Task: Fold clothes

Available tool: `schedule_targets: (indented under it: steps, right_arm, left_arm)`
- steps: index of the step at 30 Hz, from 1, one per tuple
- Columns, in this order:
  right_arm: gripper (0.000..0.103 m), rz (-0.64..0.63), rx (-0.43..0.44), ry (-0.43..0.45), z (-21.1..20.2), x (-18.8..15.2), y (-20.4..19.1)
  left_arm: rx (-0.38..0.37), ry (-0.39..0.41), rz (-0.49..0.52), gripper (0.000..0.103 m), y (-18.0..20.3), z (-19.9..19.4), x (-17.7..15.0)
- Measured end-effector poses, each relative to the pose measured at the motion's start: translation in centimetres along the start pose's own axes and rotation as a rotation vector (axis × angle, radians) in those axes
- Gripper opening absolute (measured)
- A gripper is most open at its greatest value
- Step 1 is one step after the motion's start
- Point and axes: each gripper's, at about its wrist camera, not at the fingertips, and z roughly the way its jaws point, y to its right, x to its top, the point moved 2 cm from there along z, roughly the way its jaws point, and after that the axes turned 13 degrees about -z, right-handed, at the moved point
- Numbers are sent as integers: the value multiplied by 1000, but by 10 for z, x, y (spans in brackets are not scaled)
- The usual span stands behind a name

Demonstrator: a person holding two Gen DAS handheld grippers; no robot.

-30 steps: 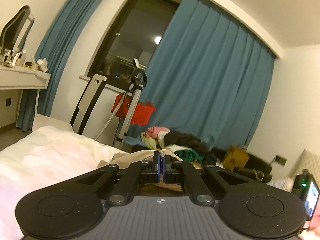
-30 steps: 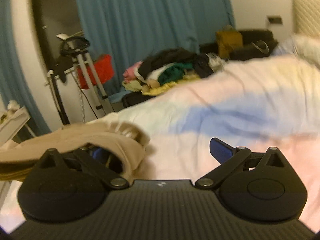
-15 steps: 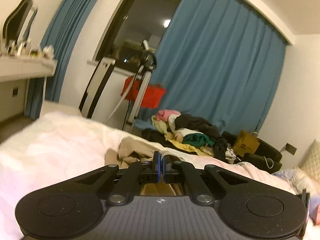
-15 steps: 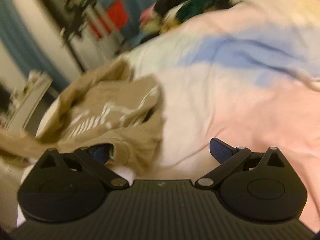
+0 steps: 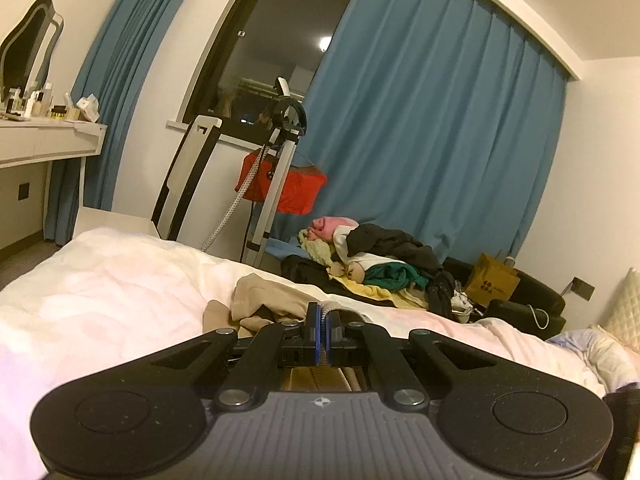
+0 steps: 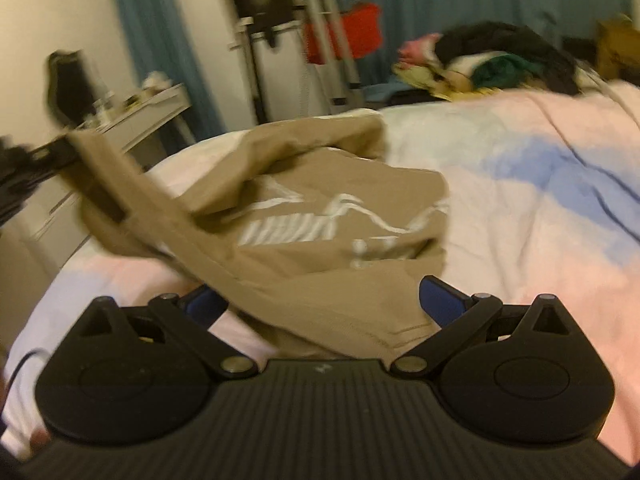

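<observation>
The left gripper [image 5: 320,326] has its two blue-padded fingers pressed together on an edge of the tan garment [image 6: 320,220], and in the right wrist view this same gripper appears at the far left, blurred, lifting a strip of the cloth above the bed [image 6: 520,200]. The right gripper [image 6: 324,300] has its fingers wide apart and they hold nothing; one fold of the tan garment lies between them and partly covers the left blue pad [image 6: 204,304], while the right blue pad [image 6: 440,298] is free and just beside the cloth. The rest of the garment lies crumpled on the pale pink and blue bedcover, straight ahead of the right gripper, with white printed lines facing up. I count one tan garment on the bed and two grippers. Behind the bed there is one pile of mixed clothes [image 5: 380,260], one red cloth [image 5: 284,188] hanging on a stand, and one brown paper bag [image 5: 494,282] near the blue curtain [image 5: 440,120]
</observation>
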Motion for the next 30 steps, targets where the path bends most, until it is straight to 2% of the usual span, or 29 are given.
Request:
schedule_targets:
  steps: [1, 5, 9, 11, 14, 17, 21, 23, 25, 27, 30]
  right_arm:
    - [103, 33, -29, -2, 4, -2, 5]
    - [103, 226, -303, -84, 8, -21, 43]
    - [103, 380, -381, -58, -3, -32, 69]
    - [103, 363, -413, -13, -9, -25, 65]
    - [103, 314, -419, 55, -18, -20, 59]
    - [103, 302, -411, 56, -19, -20, 60]
    - [103, 326, -394, 31, -18, -24, 63]
    - [103, 339, -382, 24, -17, -26, 65]
    - [103, 340, -377, 26, -17, -25, 65]
    - [103, 339, -376, 30, -17, -25, 63]
    - [103, 338, -375, 35, -18, -25, 61]
  left_arm:
    - [4, 2, 9, 2, 1, 0, -1]
    - [50, 23, 66, 2, 4, -3, -5]
    - [68, -10, 101, 2, 8, -2, -12]
    - [93, -32, 134, 2, 9, -2, -18]
    - [141, -89, 175, 4, 7, 2, -26]
    - [202, -204, 176, 12, -5, 13, -33]
    - [284, -333, 233, 37, -15, 28, -46]
    - [293, -375, 270, 44, -14, 34, -52]
    - [271, -408, 307, 53, -10, 39, -60]
    - [250, -441, 344, 58, -6, 43, -68]
    - [279, -425, 418, 62, -2, 47, -80]
